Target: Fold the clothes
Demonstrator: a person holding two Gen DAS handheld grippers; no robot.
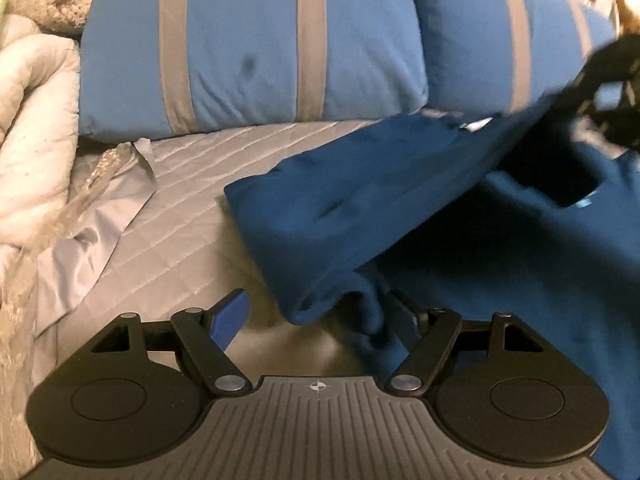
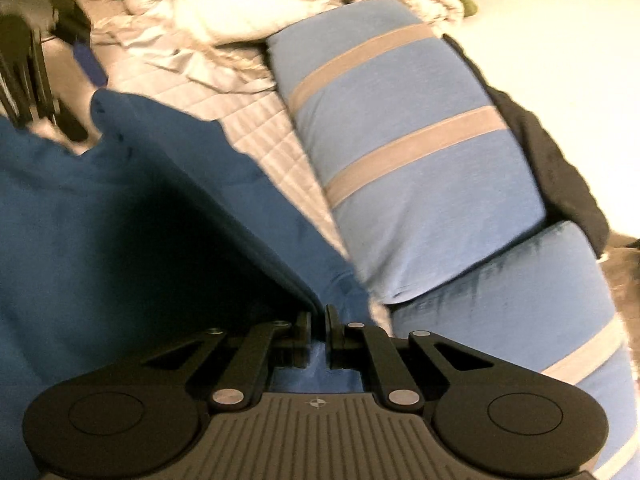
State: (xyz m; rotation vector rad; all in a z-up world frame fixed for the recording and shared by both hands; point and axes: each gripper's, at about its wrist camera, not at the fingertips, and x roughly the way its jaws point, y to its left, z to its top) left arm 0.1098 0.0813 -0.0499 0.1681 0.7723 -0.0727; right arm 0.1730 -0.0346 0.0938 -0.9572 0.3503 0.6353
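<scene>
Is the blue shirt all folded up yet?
Not yet. The blue shirt is already spread on the bed. The right gripper pinches one edge, lifting it over. The left gripper is open beside a corner. Finishing the fold remains.

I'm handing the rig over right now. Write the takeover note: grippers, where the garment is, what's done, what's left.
Left gripper: open, fingers wide apart. A fold of the dark blue garment hangs between them, against the right-hand finger; not clamped.
Right gripper: shut on an edge of the garment, holding it lifted into a raised ridge.
Garment: partly spread on the grey quilted bed cover, in front of the two blue striped pillows; one side is raised and turned over the rest.
Done: a first fold looks under way, not laid flat.
Left: lay the lifted side down, smooth it, finish the remaining folds.
</scene>
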